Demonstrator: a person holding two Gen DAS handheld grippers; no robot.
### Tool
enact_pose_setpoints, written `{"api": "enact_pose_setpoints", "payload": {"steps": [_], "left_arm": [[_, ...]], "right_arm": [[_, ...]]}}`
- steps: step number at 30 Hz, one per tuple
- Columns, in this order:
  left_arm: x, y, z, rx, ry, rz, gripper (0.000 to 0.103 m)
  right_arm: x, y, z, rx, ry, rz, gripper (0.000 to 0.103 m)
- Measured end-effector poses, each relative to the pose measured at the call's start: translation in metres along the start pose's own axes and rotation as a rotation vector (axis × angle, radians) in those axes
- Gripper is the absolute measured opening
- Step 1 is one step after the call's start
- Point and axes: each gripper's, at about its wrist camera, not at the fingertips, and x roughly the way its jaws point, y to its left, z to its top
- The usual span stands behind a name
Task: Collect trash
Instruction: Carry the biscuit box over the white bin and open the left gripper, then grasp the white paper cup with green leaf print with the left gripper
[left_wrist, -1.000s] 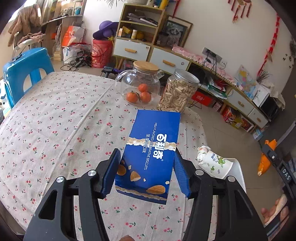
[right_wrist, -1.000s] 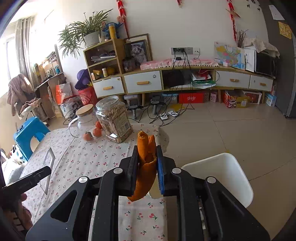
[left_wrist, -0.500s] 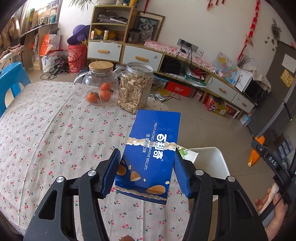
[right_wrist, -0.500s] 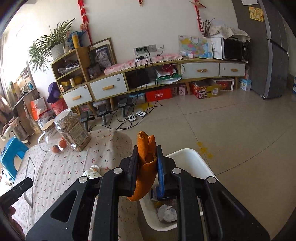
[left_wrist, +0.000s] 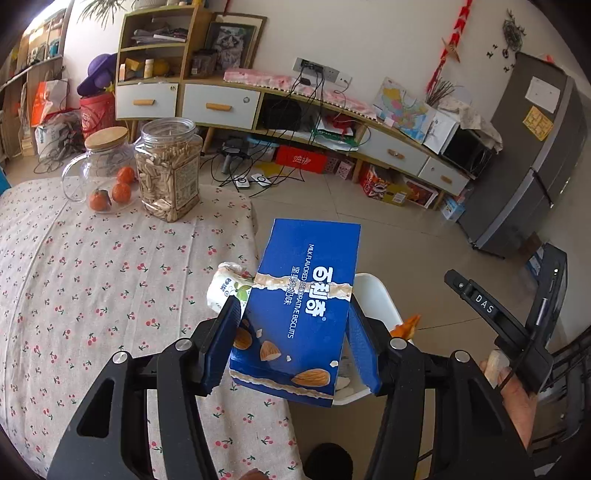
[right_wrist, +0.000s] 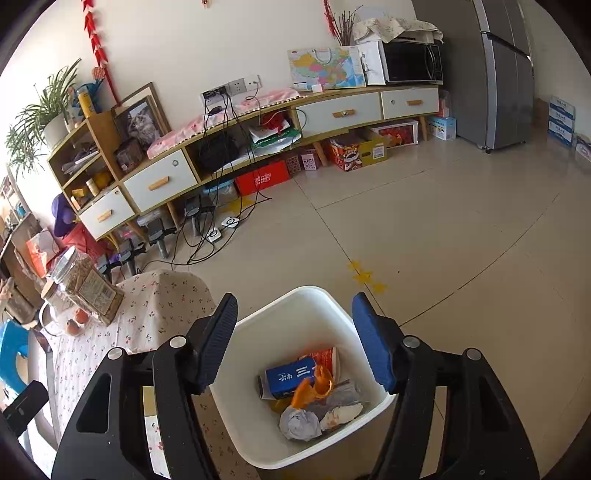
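My left gripper (left_wrist: 291, 345) is shut on a blue biscuit box (left_wrist: 304, 306) and holds it above the table's right edge, near the white trash bin (left_wrist: 373, 295). My right gripper (right_wrist: 295, 343) is open and empty, right above the white trash bin (right_wrist: 295, 306). An orange peel (right_wrist: 314, 387) lies in the bin on a blue carton (right_wrist: 288, 376) and crumpled paper (right_wrist: 299, 422). A crumpled white cup (left_wrist: 227, 282) lies on the table just left of the box. The right gripper's body (left_wrist: 509, 321) shows at the right of the left wrist view.
A seed jar (left_wrist: 168, 170) and a glass pot with oranges (left_wrist: 101, 173) stand at the table's far edge. The flowered tablecloth (left_wrist: 92, 277) covers the table. The bin stands on the floor beside the table's right edge. A low cabinet (right_wrist: 258, 147) lines the wall.
My right gripper opened and the orange peel dropped into the bin. My left gripper carried the blue box to the right, toward the bin.
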Motion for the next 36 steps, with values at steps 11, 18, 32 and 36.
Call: {"api": "enact_pose_setpoints", "payload": {"steps": [11, 18, 32, 36], "left_arm": [[0.045, -0.048, -0.012, 0.018, 0.082, -0.06, 0.056], [0.069, -0.065, -0.021, 0.019, 0.13, -0.081, 0.056], [0.118, -0.079, -0.036, 0.016, 0.256, -0.07, 0.073], [0.096, -0.069, -0.033, 0.033, 0.154, 0.003, 0.074]], "right_arm": [[-0.022, -0.038, 0.003, 0.046, -0.054, -0.137, 0.088], [-0.03, -0.062, 0.004, 0.078, -0.061, -0.203, 0.095], [-0.023, -0.072, 0.002, 0.067, -0.026, -0.235, 0.096], [-0.021, -0.066, 0.001, 0.047, -0.009, -0.223, 0.096]]}}
